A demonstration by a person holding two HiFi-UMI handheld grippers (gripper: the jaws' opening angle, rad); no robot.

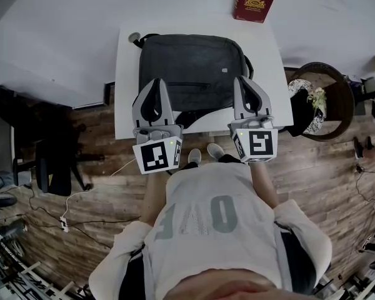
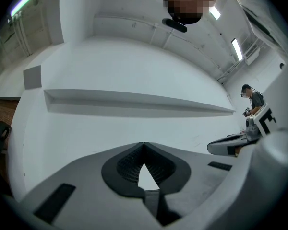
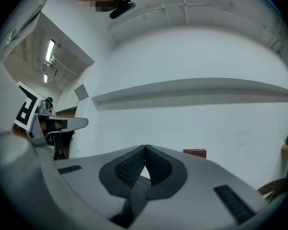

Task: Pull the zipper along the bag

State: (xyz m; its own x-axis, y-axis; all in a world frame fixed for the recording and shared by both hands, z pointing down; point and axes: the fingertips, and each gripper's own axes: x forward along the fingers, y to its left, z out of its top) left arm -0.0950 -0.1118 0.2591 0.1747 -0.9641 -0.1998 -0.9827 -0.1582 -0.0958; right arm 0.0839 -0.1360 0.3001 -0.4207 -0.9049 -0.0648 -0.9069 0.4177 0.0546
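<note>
The bag (image 1: 194, 64) covers most of the white table (image 1: 127, 74), leaving bare strips down its left and right sides. The left gripper (image 1: 157, 83) and right gripper (image 1: 245, 80) hang over the bag's near half, well apart, with open bag between them. A red book (image 1: 254, 3) stands beyond the far right corner, and a round plant stand (image 1: 339, 108) sits near the right edge.

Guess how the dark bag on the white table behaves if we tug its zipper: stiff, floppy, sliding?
Probably floppy: the bag looks like soft fabric, with folds near its front edge. It lies flat and thin, so likely light. On the smooth white table it may slide or bunch toward the pull unless pinned.
</note>
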